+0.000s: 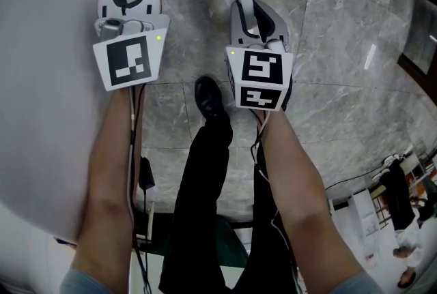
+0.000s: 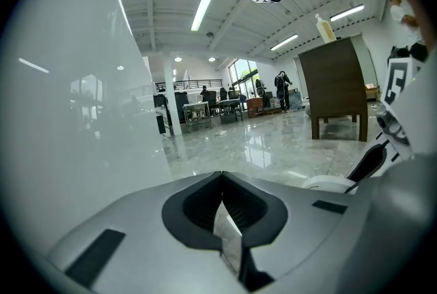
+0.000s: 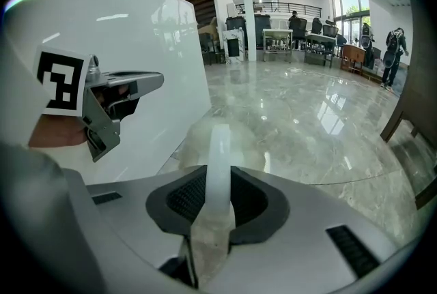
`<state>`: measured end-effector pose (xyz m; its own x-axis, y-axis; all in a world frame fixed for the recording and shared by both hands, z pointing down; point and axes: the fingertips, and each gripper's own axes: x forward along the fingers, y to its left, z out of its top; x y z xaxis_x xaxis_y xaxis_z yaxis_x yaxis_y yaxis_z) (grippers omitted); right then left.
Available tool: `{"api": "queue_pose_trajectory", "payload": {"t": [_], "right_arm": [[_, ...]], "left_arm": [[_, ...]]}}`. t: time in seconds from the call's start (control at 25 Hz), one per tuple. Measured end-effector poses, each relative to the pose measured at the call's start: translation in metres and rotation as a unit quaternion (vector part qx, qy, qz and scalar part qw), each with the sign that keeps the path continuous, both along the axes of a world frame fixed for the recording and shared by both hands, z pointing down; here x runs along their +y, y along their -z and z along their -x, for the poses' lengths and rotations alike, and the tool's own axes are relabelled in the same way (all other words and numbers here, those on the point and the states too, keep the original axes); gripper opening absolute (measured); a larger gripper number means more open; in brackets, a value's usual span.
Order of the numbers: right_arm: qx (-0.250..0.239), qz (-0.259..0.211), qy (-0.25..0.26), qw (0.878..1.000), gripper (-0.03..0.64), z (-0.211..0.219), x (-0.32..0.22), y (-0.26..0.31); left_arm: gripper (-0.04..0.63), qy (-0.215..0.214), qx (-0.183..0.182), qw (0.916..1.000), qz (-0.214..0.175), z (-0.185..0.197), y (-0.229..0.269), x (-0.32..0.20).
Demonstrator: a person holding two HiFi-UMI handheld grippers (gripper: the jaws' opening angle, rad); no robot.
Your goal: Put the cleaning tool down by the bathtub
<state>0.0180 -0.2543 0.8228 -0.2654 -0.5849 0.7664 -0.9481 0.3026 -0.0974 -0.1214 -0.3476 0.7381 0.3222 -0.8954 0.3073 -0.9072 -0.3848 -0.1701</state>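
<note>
Grey veined marble floor [image 1: 341,47]: glossy, large slabs, thin seams. Black shoe [image 1: 208,96] on floor, toe toward upper edge of head view. Dark wooden cabinet [image 2: 336,84] on short legs, standing on floor. Pump bottle [image 2: 326,28] upright on cabinet top. Desks [image 2: 205,108] at far end of floor. Person [image 2: 282,89] standing near far windows. Tube lights [image 2: 203,8] on white ribbed ceiling. Railed balcony [image 3: 287,7] above far desks.

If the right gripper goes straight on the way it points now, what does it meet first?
The marble floor beside the bathtub, probably; the soft head of the cleaning tool that the right gripper grips would touch before the jaws.
</note>
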Motion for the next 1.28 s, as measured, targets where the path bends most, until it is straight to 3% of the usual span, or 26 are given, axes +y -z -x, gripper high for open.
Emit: {"api": "queue_pose_trajectory", "payload": {"t": [0.52, 1.28], "right_arm": [[0.005, 0.013, 0.011, 1.0, 0.126, 0.003, 0.006, -0.013], [-0.004, -0.044, 0.012, 0.999, 0.1, -0.003, -0.014, 0.049]], "left_arm": [[0.015, 0.0, 0.004, 1.0, 0.0, 0.0, 0.001, 0.002], [0.015, 0.009, 0.02, 0.9997, -0.014, -0.019, 0.047, 0.016]]}}
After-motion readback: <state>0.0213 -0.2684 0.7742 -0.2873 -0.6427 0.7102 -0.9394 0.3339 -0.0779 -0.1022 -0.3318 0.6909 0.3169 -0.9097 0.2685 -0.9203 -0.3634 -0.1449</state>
